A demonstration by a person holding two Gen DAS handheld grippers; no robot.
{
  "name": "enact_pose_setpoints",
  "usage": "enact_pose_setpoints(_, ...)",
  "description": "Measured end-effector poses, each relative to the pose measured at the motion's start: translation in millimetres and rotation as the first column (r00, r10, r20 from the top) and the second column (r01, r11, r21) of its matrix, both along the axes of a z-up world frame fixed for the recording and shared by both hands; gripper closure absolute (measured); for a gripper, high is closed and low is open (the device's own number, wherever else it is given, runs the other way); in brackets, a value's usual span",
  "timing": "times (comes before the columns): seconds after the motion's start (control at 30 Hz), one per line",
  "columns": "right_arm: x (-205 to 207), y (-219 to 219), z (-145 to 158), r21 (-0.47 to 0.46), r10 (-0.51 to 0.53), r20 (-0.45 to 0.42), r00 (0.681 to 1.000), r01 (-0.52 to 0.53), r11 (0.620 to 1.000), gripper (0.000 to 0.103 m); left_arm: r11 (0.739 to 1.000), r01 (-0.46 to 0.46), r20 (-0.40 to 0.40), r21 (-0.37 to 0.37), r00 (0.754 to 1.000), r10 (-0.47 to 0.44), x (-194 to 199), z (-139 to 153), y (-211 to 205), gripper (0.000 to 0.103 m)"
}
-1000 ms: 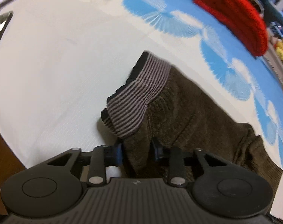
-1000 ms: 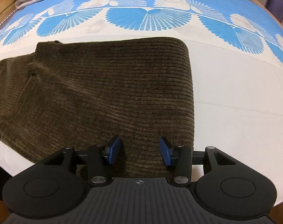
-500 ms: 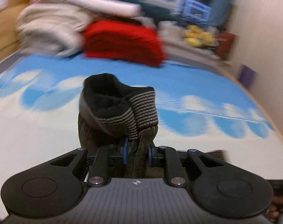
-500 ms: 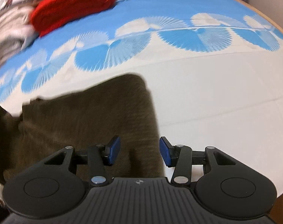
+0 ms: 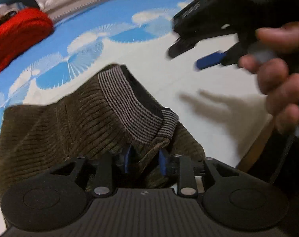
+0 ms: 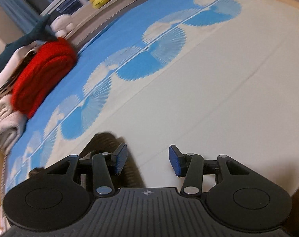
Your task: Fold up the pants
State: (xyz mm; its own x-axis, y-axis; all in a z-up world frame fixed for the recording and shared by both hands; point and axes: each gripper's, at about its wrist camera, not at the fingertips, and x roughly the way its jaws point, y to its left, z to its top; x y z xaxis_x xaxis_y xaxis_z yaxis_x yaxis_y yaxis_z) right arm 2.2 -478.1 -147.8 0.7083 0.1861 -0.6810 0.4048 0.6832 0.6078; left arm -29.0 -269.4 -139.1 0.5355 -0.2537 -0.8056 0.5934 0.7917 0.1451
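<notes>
Here, left gripper pinching brown pants between blue pads, striped waistband bunched just ahead of the jaws on the bed. Right gripper spread wide, gripping nothing, a pants edge behind its left pad.

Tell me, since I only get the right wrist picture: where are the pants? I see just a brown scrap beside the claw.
Observer: The left claw is shut on the pants, with bunched corduroy pinched between its blue pads.
Operator: Does anything stick up?
Observer: Yes, a striped ribbed band rises above that claw, and its black lining shows.
Operator: How does my claw look from there?
Observer: The right claw hovers open over the white sheet, apart from the pants. The person's hand is wrapped around its handle.
</notes>
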Motion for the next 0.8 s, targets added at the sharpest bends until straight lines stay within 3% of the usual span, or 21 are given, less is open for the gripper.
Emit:
enact_pose_setpoints(0.03, 1, 3, -1, 0.022, 0.033, 0.006, 0.999, -0.033, 0.999, 0.053, 0.999, 0.01, -0.007, -0.043, 1.0, -0.011, -2, 6, 11, 0.045)
enact_pose_setpoints(0.1, 7, 12, -6, 0.085, 0.104, 0.011, 0.994, -0.105, 0.991, 0.048, 0.991, 0.007, -0.007, -0.135, 1.0, -0.008, -10, 20, 41, 0.035)
enact_pose_setpoints(0.27, 20, 35, -8, 0.172, 0.208, 0.013, 0.978, -0.207, 0.963, 0.036, 0.976, -0.053, 0.052, -0.209, 0.997, 0.065, 5, 51, 116, 0.035)
enact_pose_setpoints(0.37, 30, 56, -6, 0.132, 0.266, -0.028, 0.964, -0.26, 0.957, 0.03, 0.956, -0.184, 0.043, -0.228, 0.979, 0.199, 24, 52, 161, 0.049)
enact_pose_setpoints(0.4, 33, 64, -8, 0.116, 0.287, -0.048, 0.957, -0.28, 0.953, 0.026, 0.946, -0.222, 0.005, -0.234, 0.973, 0.23, 31, 46, 172, 0.066)
enact_pose_setpoints(0.43, 36, 71, -9, 0.102, 0.304, -0.067, 0.95, -0.297, 0.95, 0.025, 0.943, -0.247, -0.045, -0.222, 0.969, 0.243, 37, 36, 181, 0.078)
enact_pose_setpoints(0.5, 40, 84, -10, 0.075, 0.334, -0.092, 0.938, -0.328, 0.942, 0.025, 0.96, -0.248, -0.098, -0.129, 0.967, 0.237, 41, 7, 186, 0.087)
enact_pose_setpoints(0.53, 40, 87, -9, 0.06, 0.346, -0.093, 0.934, -0.341, 0.938, 0.028, 0.967, -0.236, -0.088, -0.094, 0.97, 0.228, 39, -5, 186, 0.087)
enact_pose_setpoints(0.6, 41, 97, -8, 0.047, 0.391, -0.082, 0.917, -0.388, 0.92, 0.051, 0.974, -0.205, -0.009, -0.094, 0.979, 0.205, 28, -12, 181, 0.087)
enact_pose_setpoints(0.63, 40, 101, -5, 0.014, 0.39, -0.08, 0.917, -0.39, 0.921, 0.057, 0.974, -0.206, 0.005, -0.094, 0.978, 0.208, 27, -14, 178, 0.087)
enact_pose_setpoints(0.7, 37, 109, 7, -0.075, 0.411, -0.059, 0.91, -0.415, 0.907, 0.078, 0.968, -0.227, 0.014, -0.106, 0.973, 0.23, 28, -15, 175, 0.087)
enact_pose_setpoints(0.8, 26, 100, 27, -0.106, 0.39, 0.048, 0.92, -0.383, 0.918, 0.091, 0.962, -0.223, 0.022, -0.156, 0.973, 0.229, 22, -7, 176, 0.086)
